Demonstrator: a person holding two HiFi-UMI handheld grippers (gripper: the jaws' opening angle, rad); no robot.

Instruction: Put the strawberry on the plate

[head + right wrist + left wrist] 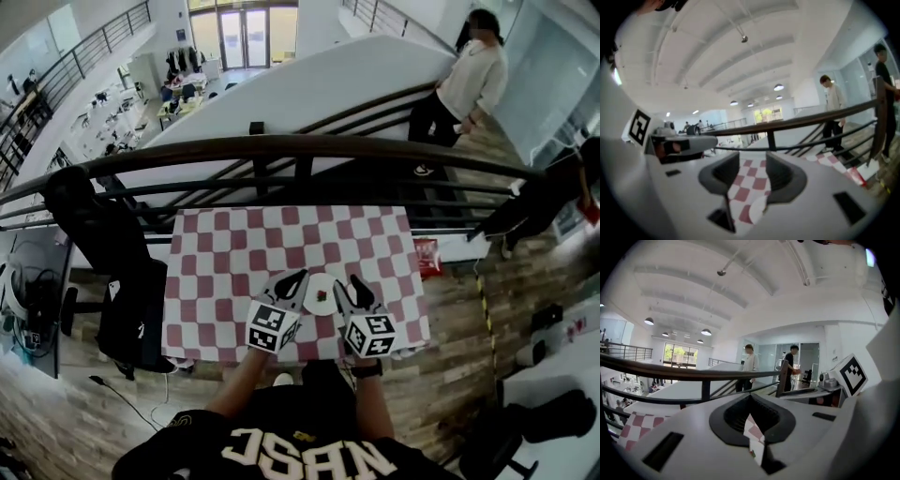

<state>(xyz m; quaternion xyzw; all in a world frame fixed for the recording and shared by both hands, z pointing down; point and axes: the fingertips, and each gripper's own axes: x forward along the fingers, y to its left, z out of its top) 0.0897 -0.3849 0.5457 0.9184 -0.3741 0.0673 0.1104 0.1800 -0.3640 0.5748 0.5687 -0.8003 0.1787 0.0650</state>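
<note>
A small red strawberry [321,298] lies on a white plate [325,284] near the front edge of the red-and-white checkered table [234,262]. My left gripper [293,280] hovers just left of the plate and is shut, with only a thin sliver of cloth showing between its pads [736,416]. My right gripper [354,286] is just right of the plate. It stands open, with nothing between its pads [780,173]. Checkered cloth and the plate's rim [757,209] show through its gap. The strawberry is hidden in the right gripper view.
A dark railing [281,150] runs along the table's far side, with a drop to a lower floor beyond. A chair draped with black clothing [103,244] stands at the left. A red packet [427,255] lies off the table's right side. A person [469,80] stands at the far right.
</note>
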